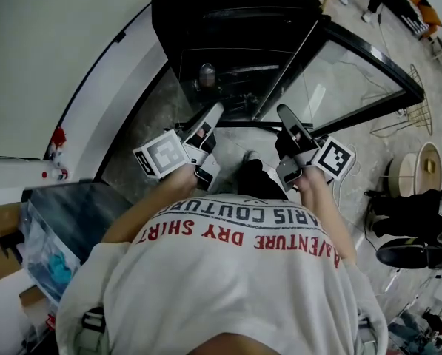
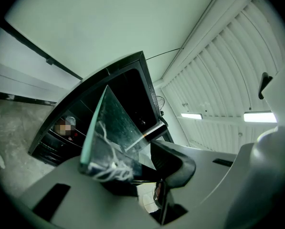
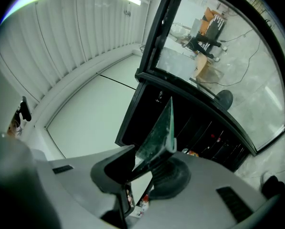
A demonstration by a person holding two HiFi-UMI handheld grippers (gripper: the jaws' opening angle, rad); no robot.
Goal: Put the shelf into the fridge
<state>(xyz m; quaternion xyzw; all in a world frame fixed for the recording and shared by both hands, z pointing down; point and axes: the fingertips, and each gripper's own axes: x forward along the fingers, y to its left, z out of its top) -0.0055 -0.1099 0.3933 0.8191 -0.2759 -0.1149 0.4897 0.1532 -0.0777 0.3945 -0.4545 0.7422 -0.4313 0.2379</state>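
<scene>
A black fridge (image 1: 235,21) stands open in front of me, its glass door (image 1: 346,80) swung out to the right. I hold a clear glass shelf between both grippers, level with the fridge's lower opening. The shelf is hard to make out in the head view. In the left gripper view, one greenish edge of the shelf (image 2: 106,128) sits clamped in my left gripper (image 2: 132,168) (image 1: 212,113). In the right gripper view, my right gripper (image 3: 149,163) (image 1: 286,115) is shut on the opposite edge of the shelf (image 3: 159,132). The dark fridge interior (image 3: 180,109) lies just beyond the shelf.
A can or bottle (image 1: 207,74) stands on a shelf inside the fridge. A dark bin (image 1: 65,220) sits at my left by the white wall. A round white stool (image 1: 420,168), a wire rack (image 1: 413,109) and a black chair base (image 1: 413,250) stand at the right.
</scene>
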